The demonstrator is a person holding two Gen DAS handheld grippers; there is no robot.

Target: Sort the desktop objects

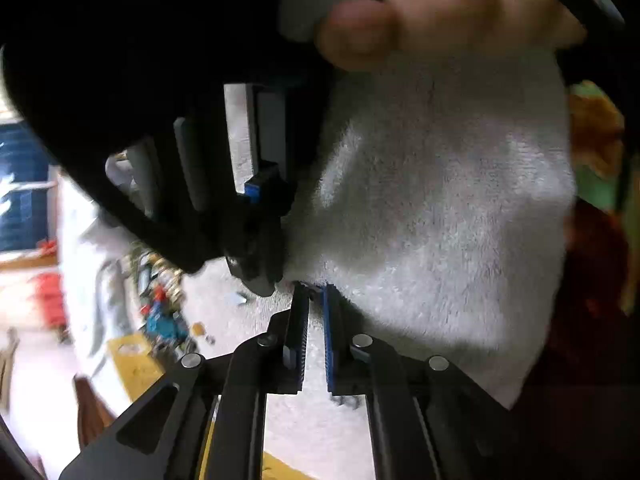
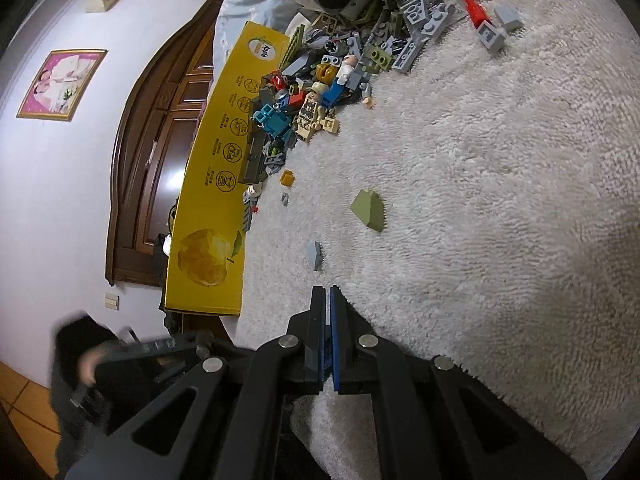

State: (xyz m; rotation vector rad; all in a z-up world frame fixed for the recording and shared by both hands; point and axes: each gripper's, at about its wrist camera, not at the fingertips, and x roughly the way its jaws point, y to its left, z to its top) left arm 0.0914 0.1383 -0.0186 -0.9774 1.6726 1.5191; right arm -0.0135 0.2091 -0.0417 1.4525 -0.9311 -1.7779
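Left wrist view was blurred and half blocked by the right gripper (image 1: 256,276) and a hand (image 1: 420,12), so we saw only our left gripper (image 1: 316,292) nearly closed, holding nothing, over the white rug (image 1: 440,200); right gripper's fingers (image 2: 316,320) stood closed beside scattered bricks (image 2: 332,64).

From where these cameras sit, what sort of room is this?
Probably a room in a home, not a lab: a fluffy white towel-like cover strewn with small plastic toy bricks, a dark carved wooden door, and a pink-framed picture on the wall.
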